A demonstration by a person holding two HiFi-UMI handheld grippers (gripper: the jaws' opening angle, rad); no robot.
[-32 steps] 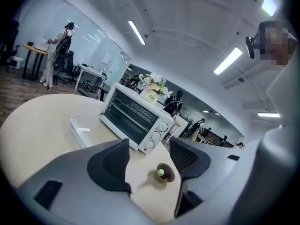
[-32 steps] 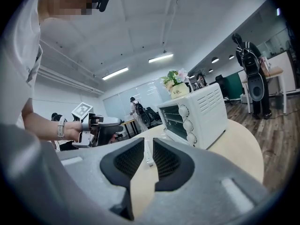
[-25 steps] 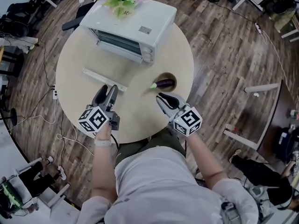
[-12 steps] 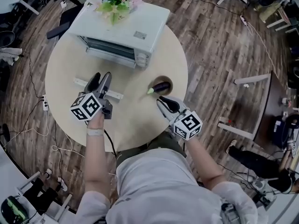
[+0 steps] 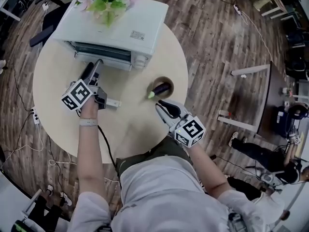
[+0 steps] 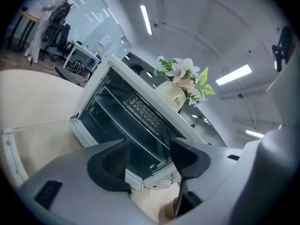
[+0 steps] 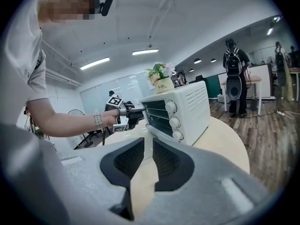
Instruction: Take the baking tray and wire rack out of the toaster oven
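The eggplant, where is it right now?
In the head view, the eggplant lies in a round recess in the tabletop, just beyond the right gripper and to the right of the toaster oven's front.

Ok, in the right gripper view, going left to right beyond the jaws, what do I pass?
arm → left gripper → oven → standing person → second person. The flowers sit above the oven, so they are left out.

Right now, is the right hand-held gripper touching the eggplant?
Apart. The head view shows bare table between the right hand-held gripper and the eggplant; nothing lies between its jaws.
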